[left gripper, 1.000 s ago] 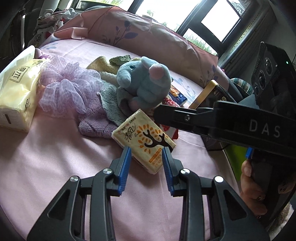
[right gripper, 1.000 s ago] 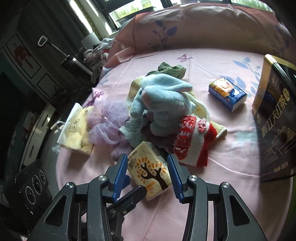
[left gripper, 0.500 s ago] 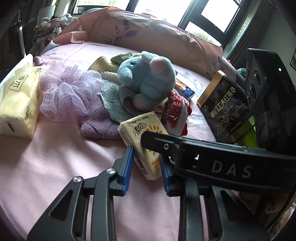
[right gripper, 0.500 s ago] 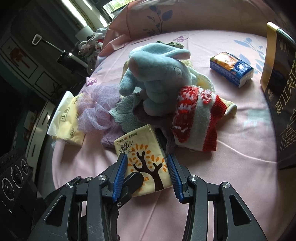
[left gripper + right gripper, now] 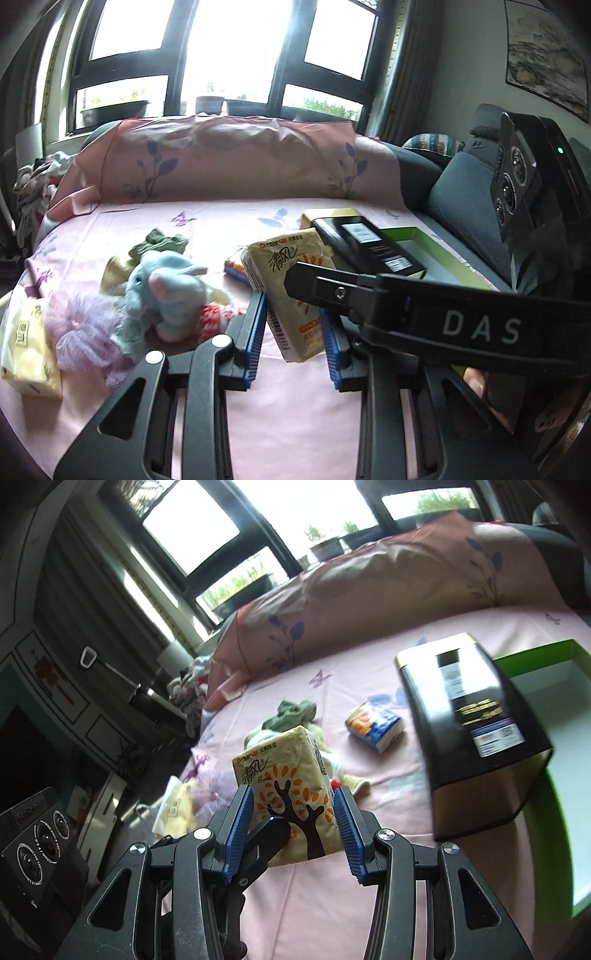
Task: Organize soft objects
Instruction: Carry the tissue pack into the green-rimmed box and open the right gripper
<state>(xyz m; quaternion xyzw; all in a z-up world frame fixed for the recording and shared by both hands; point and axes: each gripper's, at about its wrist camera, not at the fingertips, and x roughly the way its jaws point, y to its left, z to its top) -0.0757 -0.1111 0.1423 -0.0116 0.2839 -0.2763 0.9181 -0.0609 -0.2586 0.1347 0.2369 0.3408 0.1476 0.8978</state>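
Item: yellow tissue pack (image 5: 291, 794) lifted off the bed (image 5: 229, 218), clamped by both right gripper (image 5: 293, 823) and left gripper (image 5: 293, 336) fingers | Done: nothing seen in green tray (image 5: 554, 782) | Left: plush elephant (image 5: 162, 291), mesh pouf (image 5: 85, 332), cloths.

Bare pink bed (image 5: 295, 406) lies open in front; black box (image 5: 476, 738) stands right, elephant toy (image 5: 166, 288) pile left
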